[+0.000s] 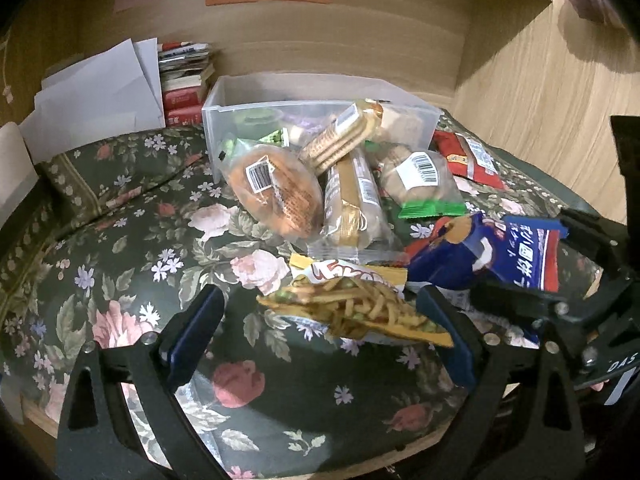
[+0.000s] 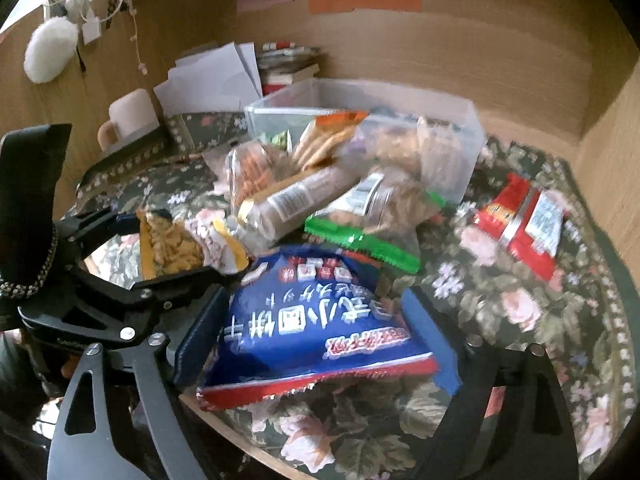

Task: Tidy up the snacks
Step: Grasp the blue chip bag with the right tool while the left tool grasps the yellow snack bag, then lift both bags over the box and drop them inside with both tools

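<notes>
We've got both grippers spread round snack bags, neither clenched
L gripper (image 1: 320,320) straddles fries bag (image 1: 352,308); R gripper (image 2: 316,328) straddles blue bag (image 2: 316,320); only R view shows mug (image 2: 128,118)

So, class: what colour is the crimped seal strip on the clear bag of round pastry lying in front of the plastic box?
Green seal strip, clearest in the left wrist view.

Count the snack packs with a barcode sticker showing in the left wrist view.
2. The round orange bread pack leans against the clear bin; the pale bun pack with the green edge lies right of the pile. Other packs' labels may be hidden.
</notes>
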Tool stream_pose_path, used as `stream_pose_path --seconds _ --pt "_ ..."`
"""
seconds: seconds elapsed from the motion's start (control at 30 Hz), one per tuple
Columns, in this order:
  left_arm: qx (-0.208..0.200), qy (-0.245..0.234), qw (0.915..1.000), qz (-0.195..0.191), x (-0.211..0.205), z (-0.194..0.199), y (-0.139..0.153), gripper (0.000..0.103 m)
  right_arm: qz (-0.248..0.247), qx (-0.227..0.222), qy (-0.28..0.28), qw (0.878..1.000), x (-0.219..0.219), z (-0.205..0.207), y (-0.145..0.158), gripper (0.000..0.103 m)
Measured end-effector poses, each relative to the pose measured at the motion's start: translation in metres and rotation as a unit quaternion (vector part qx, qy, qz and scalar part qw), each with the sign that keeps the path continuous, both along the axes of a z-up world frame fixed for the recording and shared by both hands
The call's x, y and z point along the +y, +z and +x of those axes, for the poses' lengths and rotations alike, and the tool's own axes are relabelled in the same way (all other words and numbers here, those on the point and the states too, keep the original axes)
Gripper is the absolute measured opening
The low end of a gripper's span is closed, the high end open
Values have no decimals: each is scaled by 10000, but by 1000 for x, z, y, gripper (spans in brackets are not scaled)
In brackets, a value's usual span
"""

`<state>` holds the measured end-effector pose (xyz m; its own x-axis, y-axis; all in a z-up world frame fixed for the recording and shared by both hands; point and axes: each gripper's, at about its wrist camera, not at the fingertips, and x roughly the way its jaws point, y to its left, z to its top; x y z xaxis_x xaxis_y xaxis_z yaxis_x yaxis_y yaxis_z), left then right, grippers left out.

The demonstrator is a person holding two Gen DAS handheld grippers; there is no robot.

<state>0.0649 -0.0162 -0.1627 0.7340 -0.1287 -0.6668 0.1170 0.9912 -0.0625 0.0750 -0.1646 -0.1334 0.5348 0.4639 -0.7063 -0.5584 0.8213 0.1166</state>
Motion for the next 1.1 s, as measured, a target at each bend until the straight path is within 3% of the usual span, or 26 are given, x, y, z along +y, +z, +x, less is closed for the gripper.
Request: stream_pose_path --seconds 0.17,0.23,0.33,0.43,0.77,1.1 --pt "6 -94 9999 -119 0 5 -3 68 48 141 -69 9999 0 5 -9 87" --pt "-25 -121 9998 -138 -1 4 -2 51 82 171 -99 9998 0 7 -10 83" --pt "-66 -98 9998 -164 0 4 0 48 203 245 -82 9995 -1 9 -12 67" --pt "-81 -69 9998 -190 4 3 2 45 340 272 -67 9990 -2 10 -12 60" --pt "-333 166 9990 -242 20 -9 23 43 366 -137 -161 9991 -11 0 6 57" --pt "-921 245 9953 -156 27 -8 67 43 498 -827 -413 9945 -23 4 52 57"
